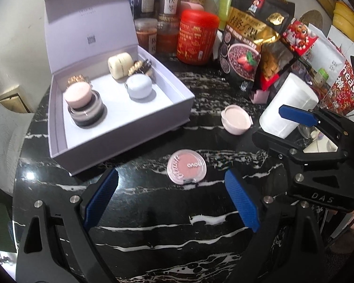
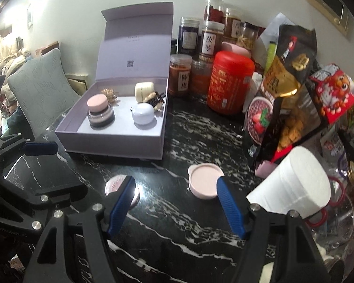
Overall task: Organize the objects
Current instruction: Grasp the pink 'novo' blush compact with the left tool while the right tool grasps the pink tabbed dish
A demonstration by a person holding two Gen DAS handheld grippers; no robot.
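Note:
An open lilac gift box (image 1: 120,127) (image 2: 120,146) stands on the black marble table. It holds a pink-lidded jar (image 1: 82,103) (image 2: 99,113), a cream jar (image 1: 119,64), a pale blue jar (image 1: 139,86) (image 2: 142,114) and hair clips (image 1: 141,67). A round blush compact (image 1: 186,166) (image 2: 116,185) lies just ahead of my open left gripper (image 1: 171,188). A pink round case (image 1: 236,119) (image 2: 204,180) lies just ahead of my open right gripper (image 2: 174,195), near its right fingertip. The right gripper also shows in the left wrist view (image 1: 295,115).
Jars (image 1: 167,2), a red canister (image 1: 197,36) (image 2: 229,85) and snack bags (image 1: 247,44) (image 2: 283,82) crowd the table's back and right. A toilet paper roll (image 1: 288,105) (image 2: 292,184) stands right of the pink case. A grey chair (image 2: 40,94) is at the left.

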